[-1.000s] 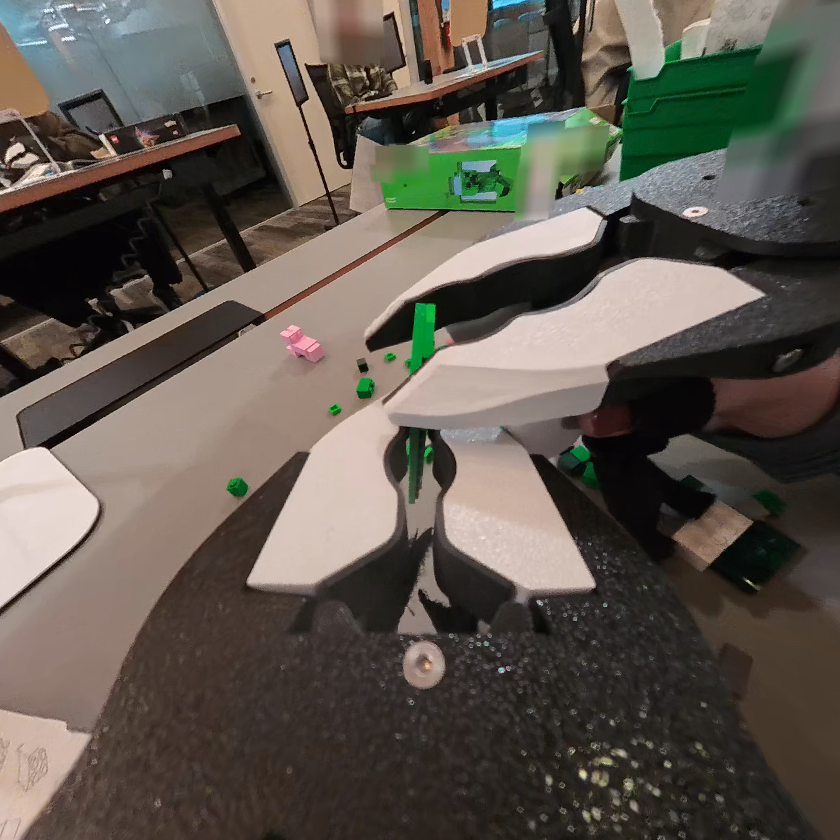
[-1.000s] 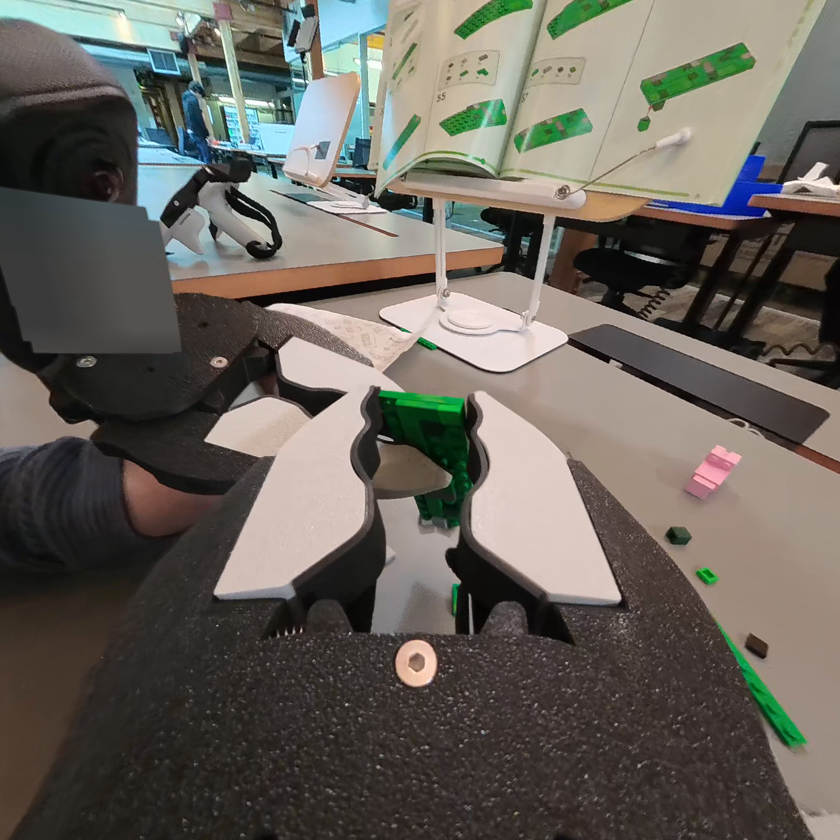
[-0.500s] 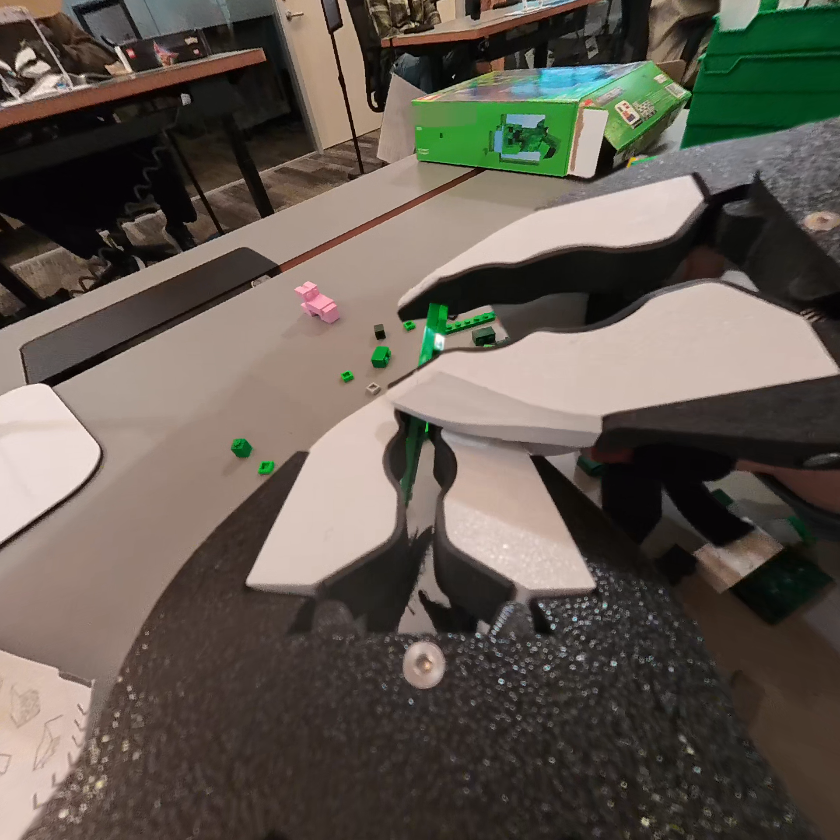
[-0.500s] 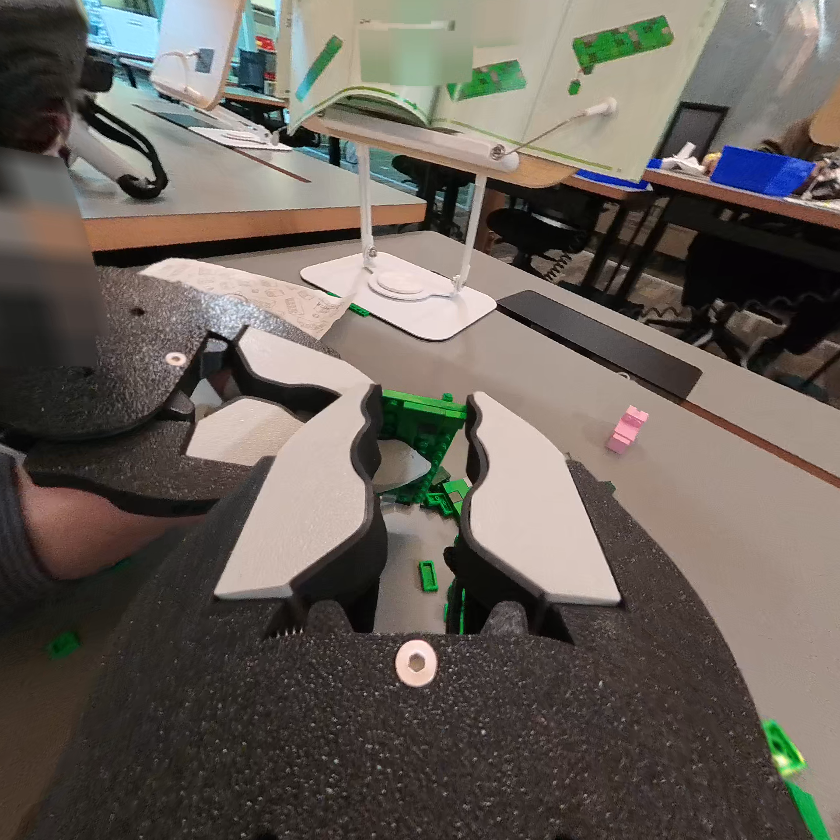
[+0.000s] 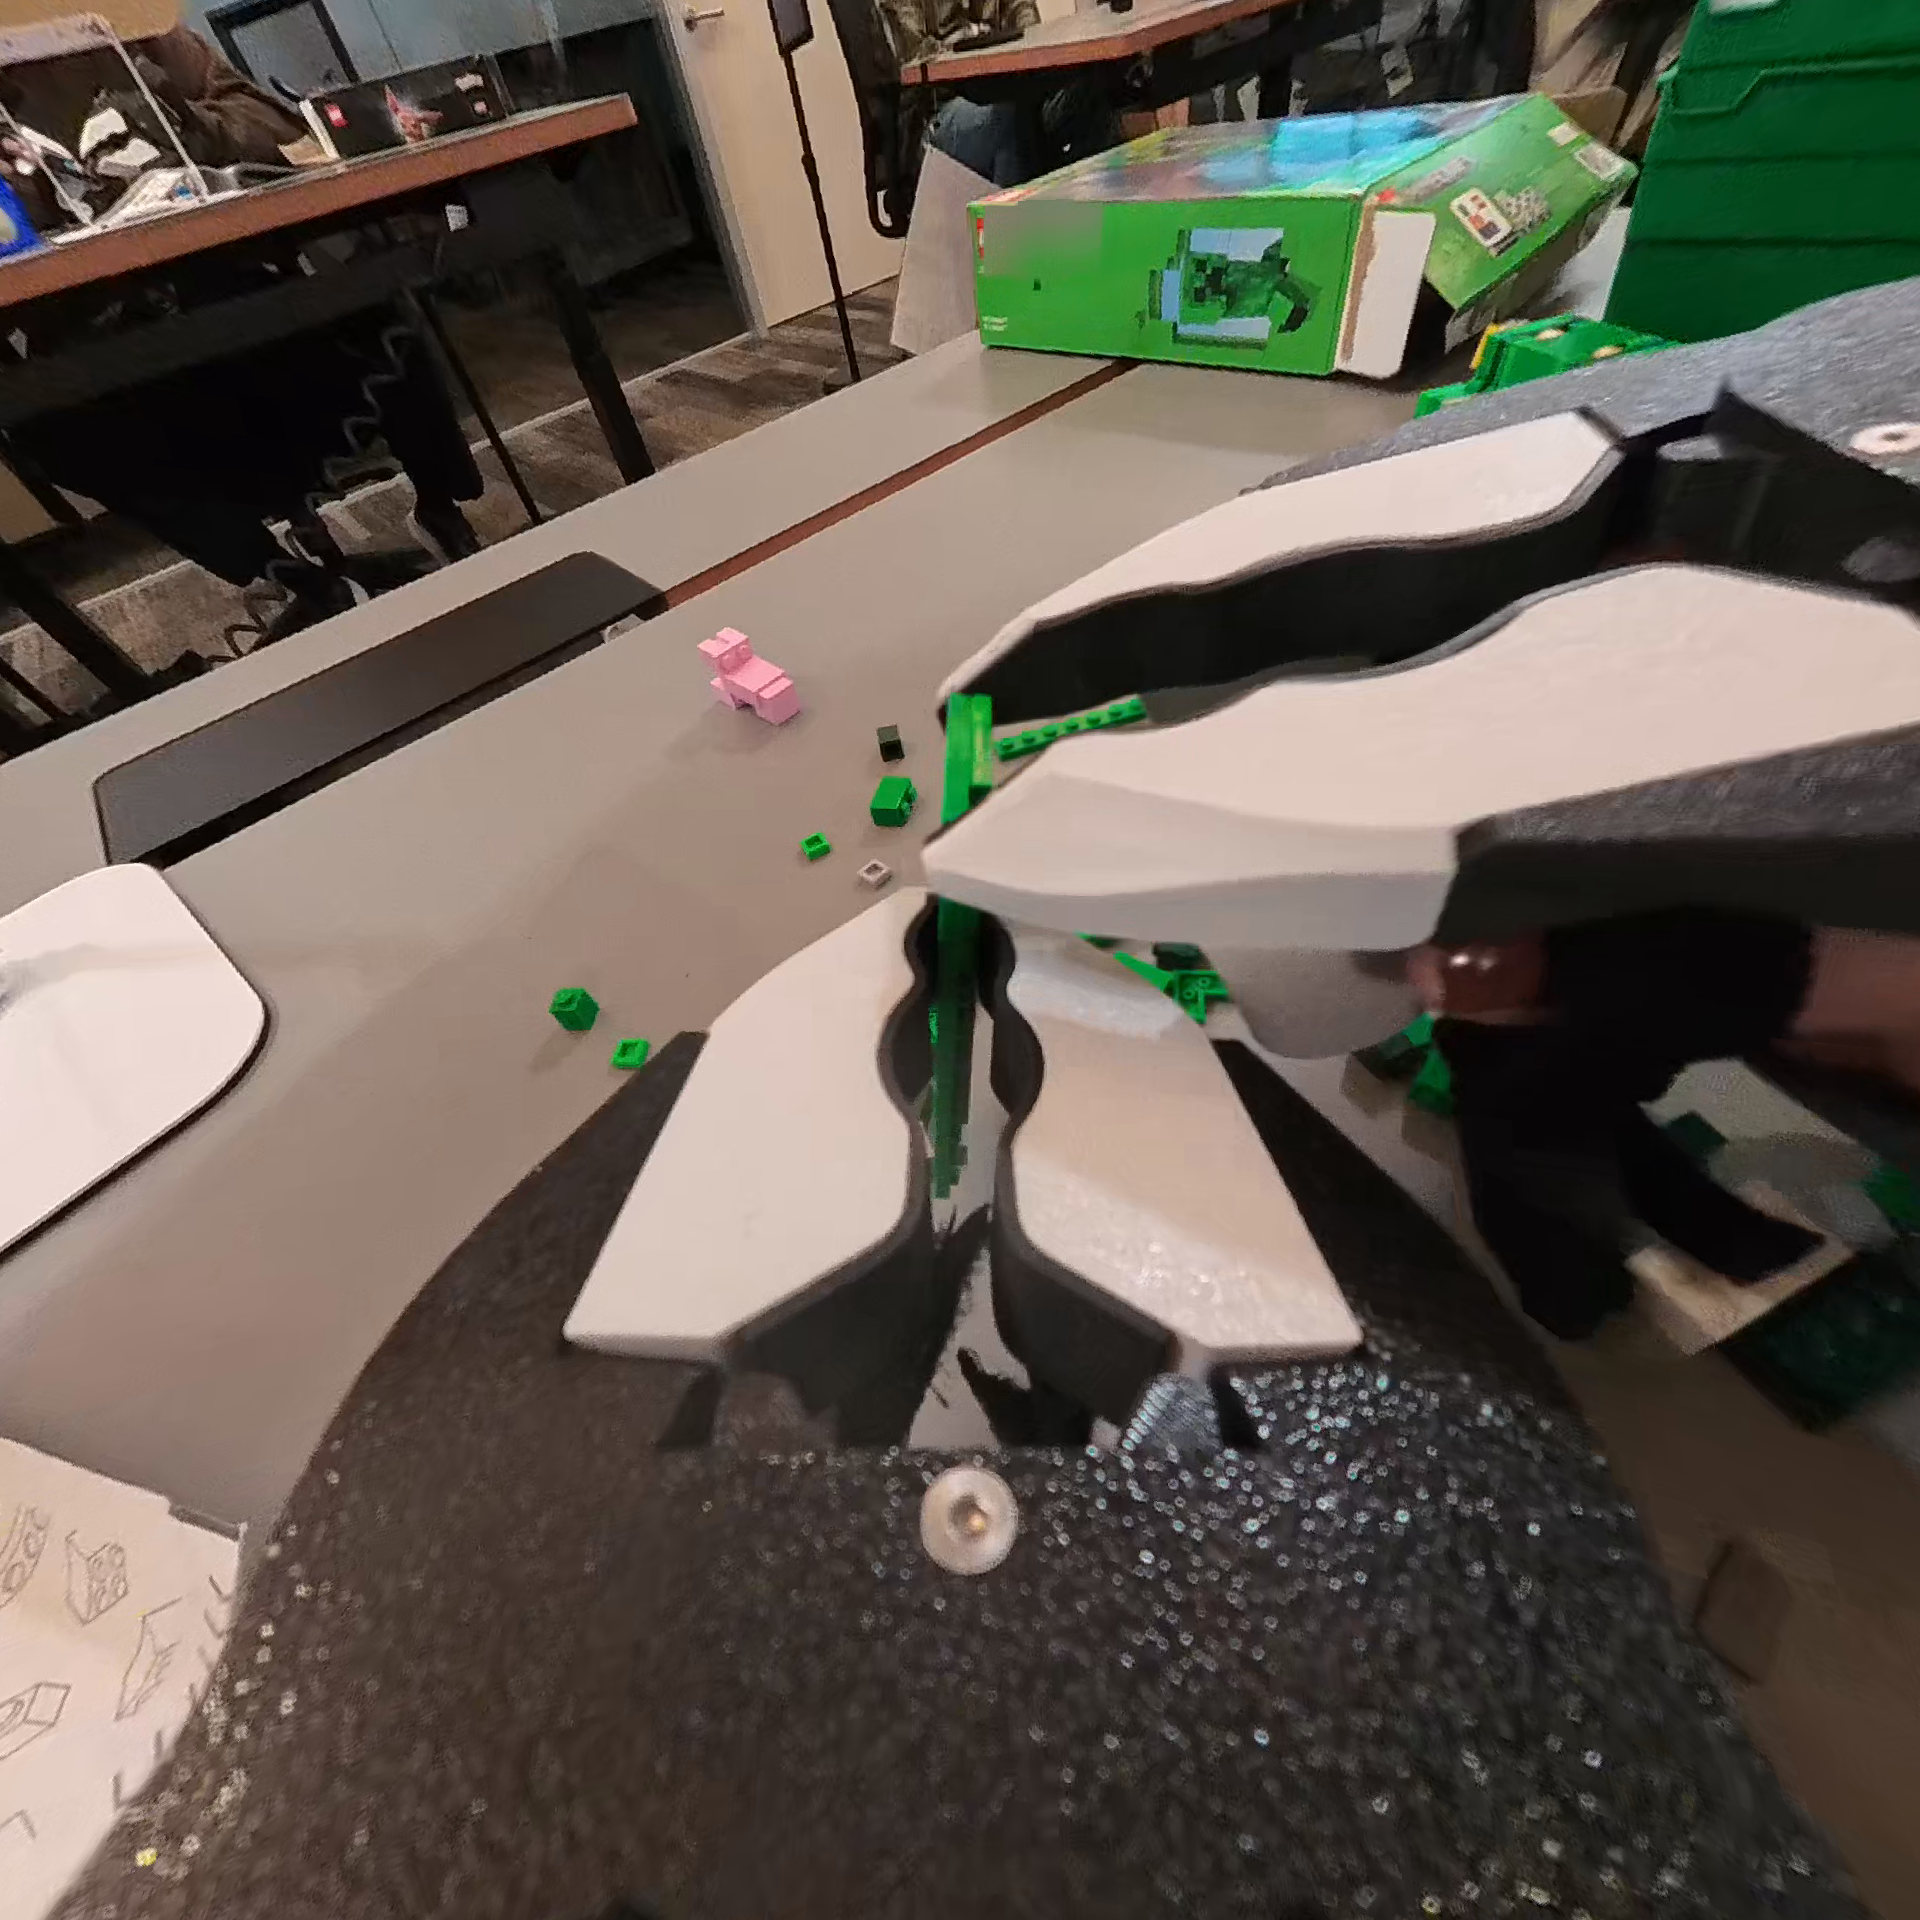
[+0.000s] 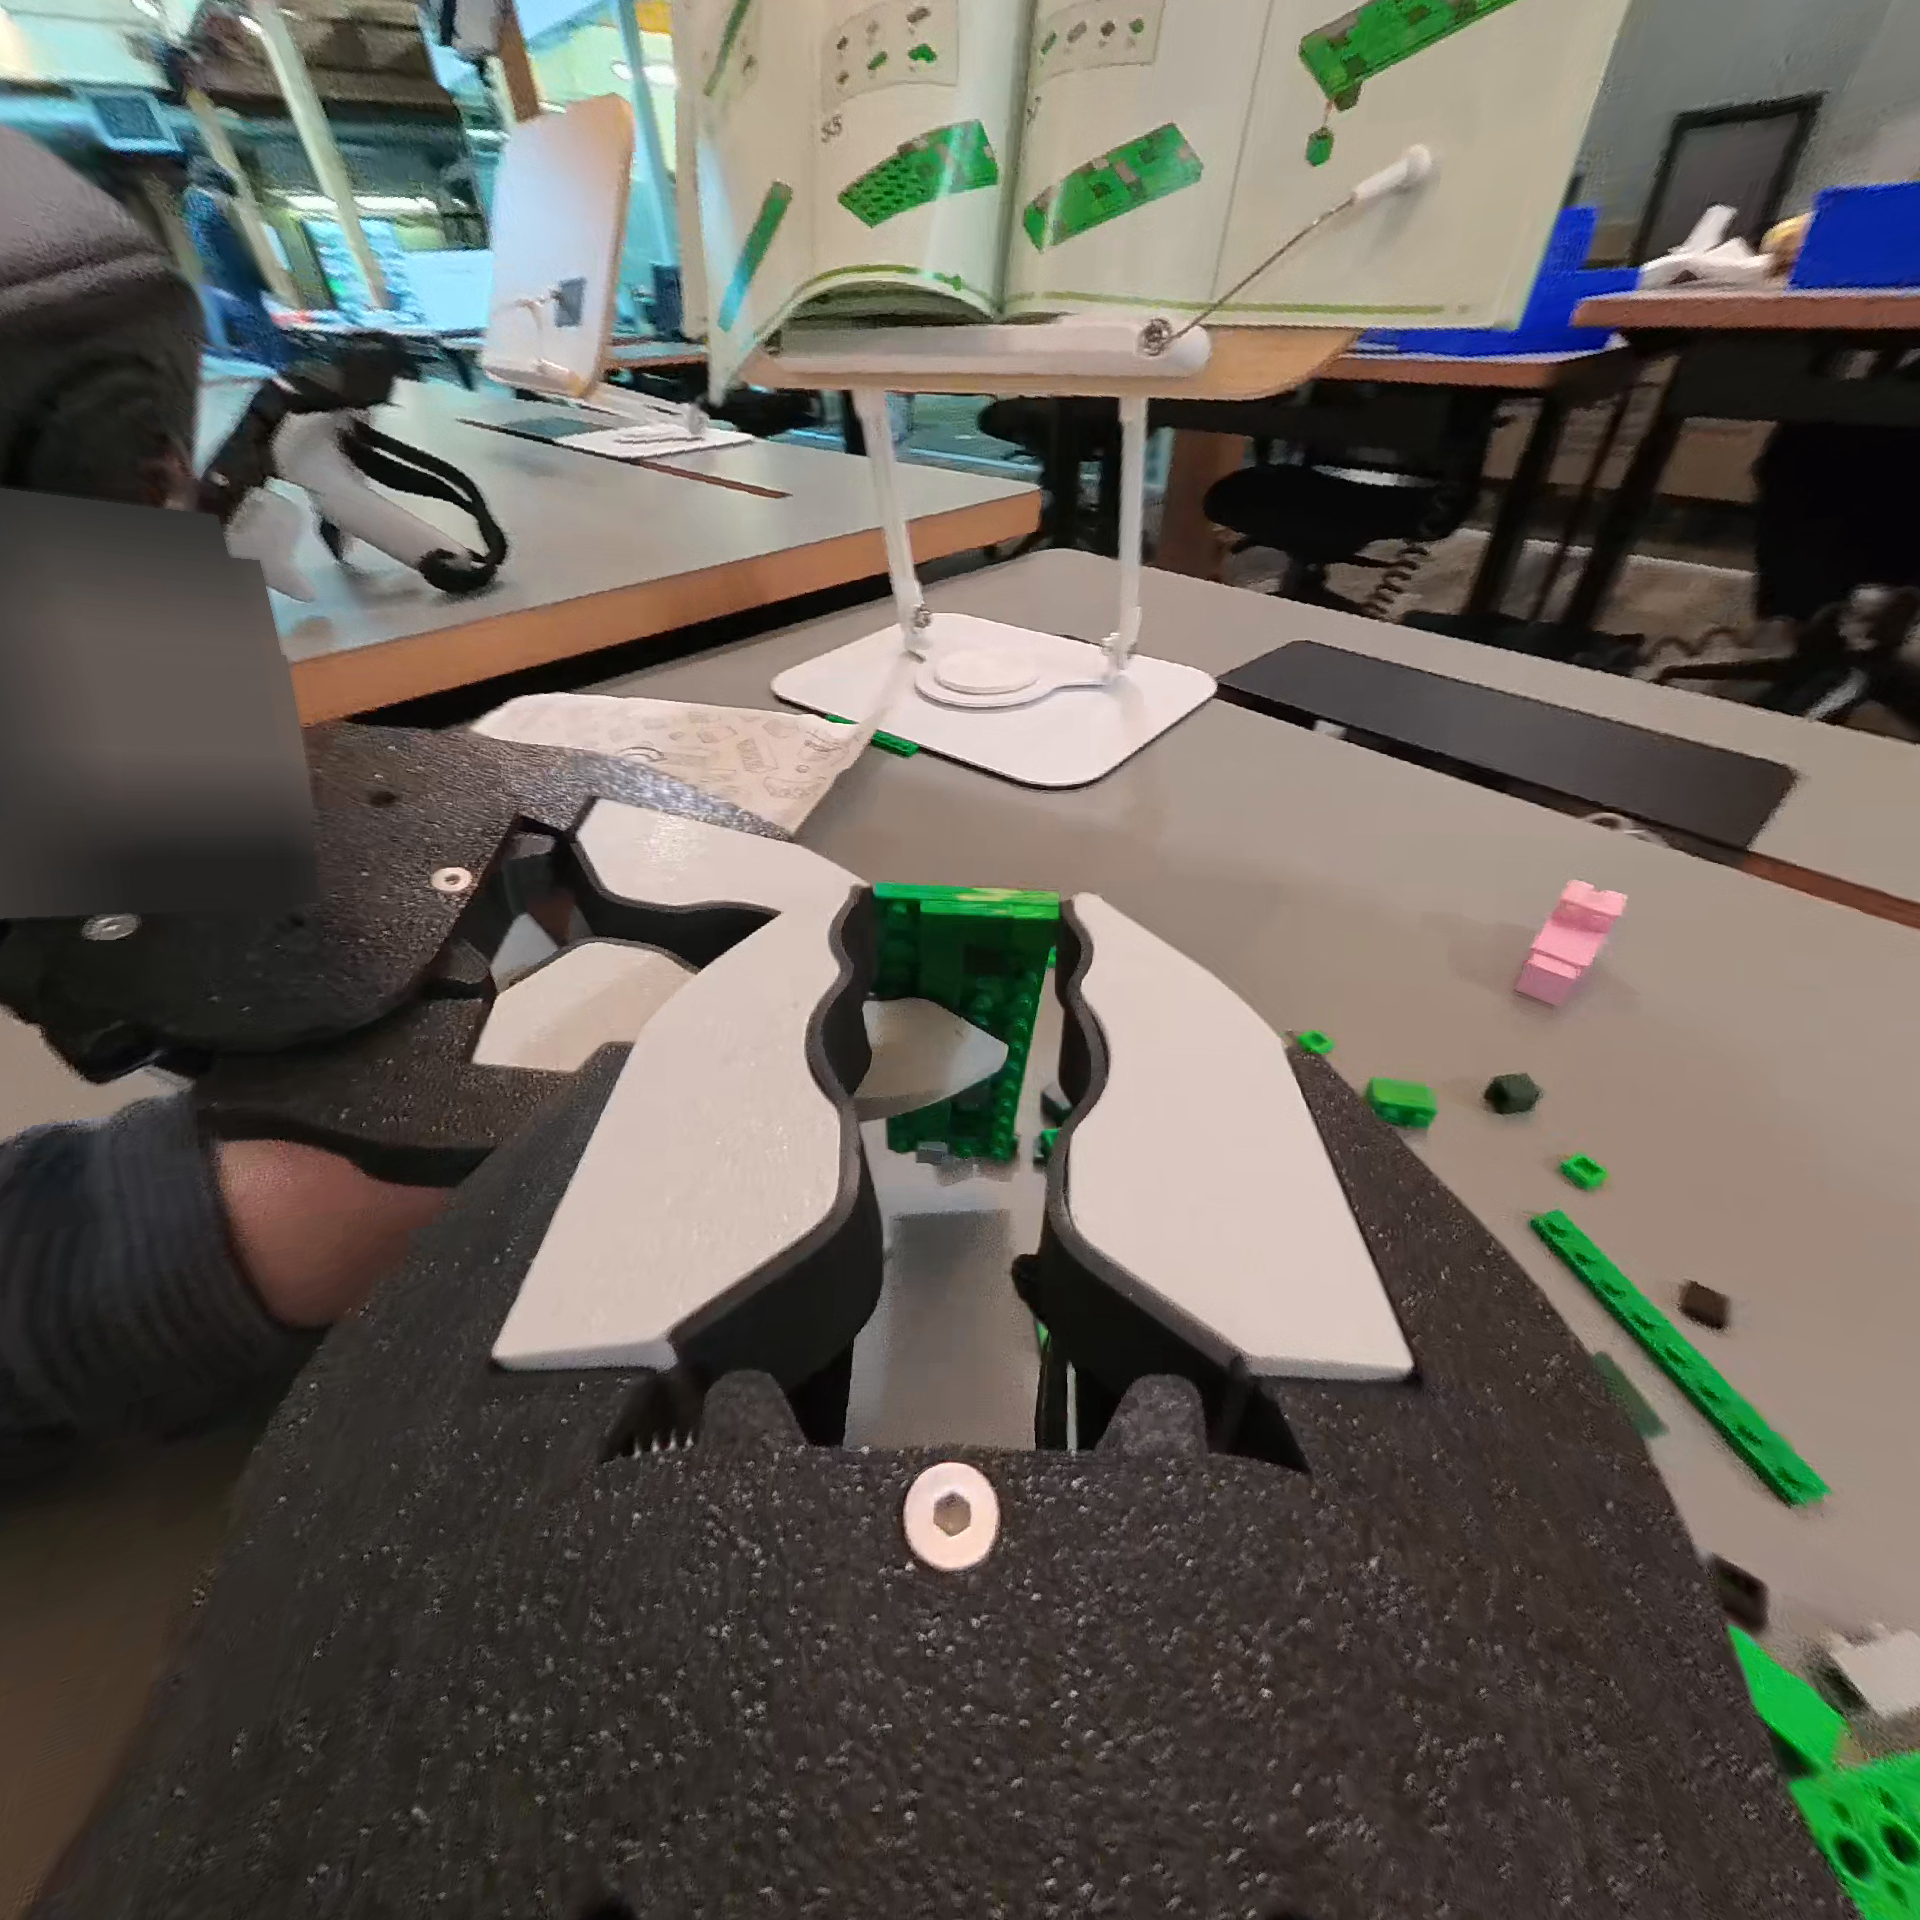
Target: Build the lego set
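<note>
Lego plate assembly (image 6: 966,997) is clamped on edge in my left gripper (image 5: 951,987), so my right gripper (image 6: 961,997), closed on its sides, can press it.

Green lego panel (image 6: 966,997) upright, clamped edge-on.

Left tool (image 5: 954,940) clamped on green plate (image 5: 956,997)

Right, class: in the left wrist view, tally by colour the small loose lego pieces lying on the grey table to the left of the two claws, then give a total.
Green: 4 (far green brick, far green tile, near green brick, near green tile)
Dark: 1 (dark cube)
Grey: 1 (grey tile)
Pink: 1 (pink pig)
Total: 7
</note>
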`<act>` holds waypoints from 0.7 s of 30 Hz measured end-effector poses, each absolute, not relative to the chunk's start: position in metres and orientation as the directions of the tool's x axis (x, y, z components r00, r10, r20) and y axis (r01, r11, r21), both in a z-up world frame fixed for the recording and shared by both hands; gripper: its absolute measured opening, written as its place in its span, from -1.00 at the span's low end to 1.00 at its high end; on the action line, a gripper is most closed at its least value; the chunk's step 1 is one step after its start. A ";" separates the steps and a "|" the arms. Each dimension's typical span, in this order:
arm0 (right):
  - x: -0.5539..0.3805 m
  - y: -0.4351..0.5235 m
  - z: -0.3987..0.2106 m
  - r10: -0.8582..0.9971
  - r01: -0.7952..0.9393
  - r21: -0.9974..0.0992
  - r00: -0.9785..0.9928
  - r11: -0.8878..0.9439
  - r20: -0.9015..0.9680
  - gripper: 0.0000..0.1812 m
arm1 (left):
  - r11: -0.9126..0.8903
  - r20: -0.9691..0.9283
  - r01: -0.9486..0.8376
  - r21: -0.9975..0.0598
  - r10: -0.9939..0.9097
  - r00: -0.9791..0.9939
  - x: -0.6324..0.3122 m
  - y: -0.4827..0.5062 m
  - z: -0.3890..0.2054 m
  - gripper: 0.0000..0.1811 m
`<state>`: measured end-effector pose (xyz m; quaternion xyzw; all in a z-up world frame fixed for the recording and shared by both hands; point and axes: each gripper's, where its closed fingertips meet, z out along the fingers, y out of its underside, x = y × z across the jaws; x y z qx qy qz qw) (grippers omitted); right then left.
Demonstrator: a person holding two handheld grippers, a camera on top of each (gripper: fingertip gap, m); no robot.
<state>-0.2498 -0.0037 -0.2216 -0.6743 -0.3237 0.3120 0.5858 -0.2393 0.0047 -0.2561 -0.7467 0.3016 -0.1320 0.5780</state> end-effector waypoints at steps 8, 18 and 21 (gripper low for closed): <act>-0.249 -0.002 -0.223 0.796 0.095 -0.993 0.605 -0.077 -0.004 -0.65 | -0.172 -0.100 -0.257 -0.951 -0.614 0.783 -0.238 0.005 -0.257 -0.94; -0.247 0.011 -0.222 0.650 0.040 -0.997 0.759 -0.065 -0.012 -0.98 | -0.189 -0.200 -0.333 -0.924 -0.503 0.841 -0.251 0.018 -0.259 -0.94; -0.244 0.016 -0.222 0.654 -0.001 -0.996 0.755 -0.084 -0.056 -0.97 | -0.174 -0.242 -0.367 -0.914 -0.491 0.837 -0.251 0.018 -0.257 -0.94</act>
